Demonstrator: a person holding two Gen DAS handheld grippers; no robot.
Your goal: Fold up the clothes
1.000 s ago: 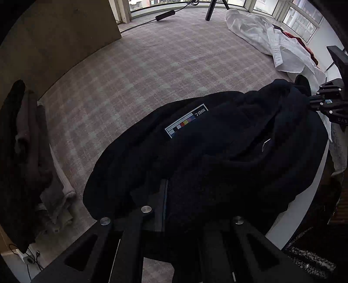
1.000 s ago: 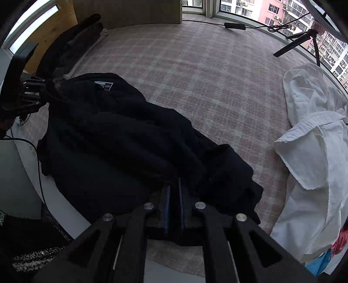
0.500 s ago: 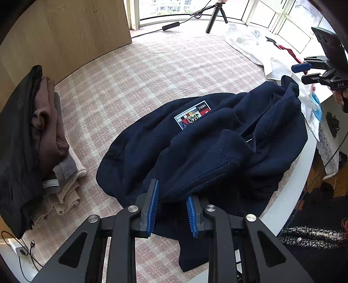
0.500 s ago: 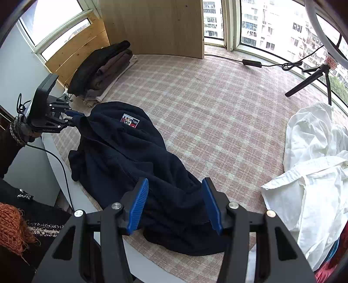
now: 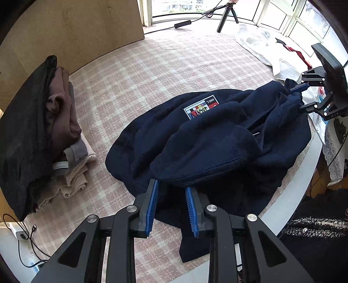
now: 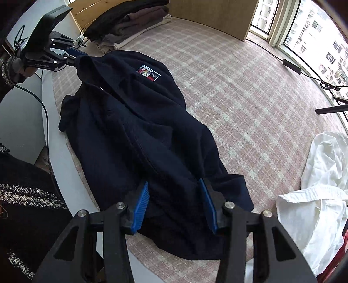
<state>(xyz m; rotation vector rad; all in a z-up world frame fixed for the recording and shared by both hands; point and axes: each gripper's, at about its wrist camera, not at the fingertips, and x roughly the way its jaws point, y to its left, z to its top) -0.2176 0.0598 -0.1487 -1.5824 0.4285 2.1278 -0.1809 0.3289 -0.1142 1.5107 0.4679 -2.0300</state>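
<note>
Navy garment [image 6: 134, 130] between open tools [image 6: 174, 204]

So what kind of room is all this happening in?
Likely a home sunroom used for recording: curved windows facing apartment blocks, a checked tablecloth with a navy jacket, folded clothes, and a tripod.

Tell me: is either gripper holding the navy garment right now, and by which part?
Neither holds it. The left gripper and right gripper are both open, jaws apart at opposite ends of the navy garment, which lies crumpled on the checked cloth.
</note>
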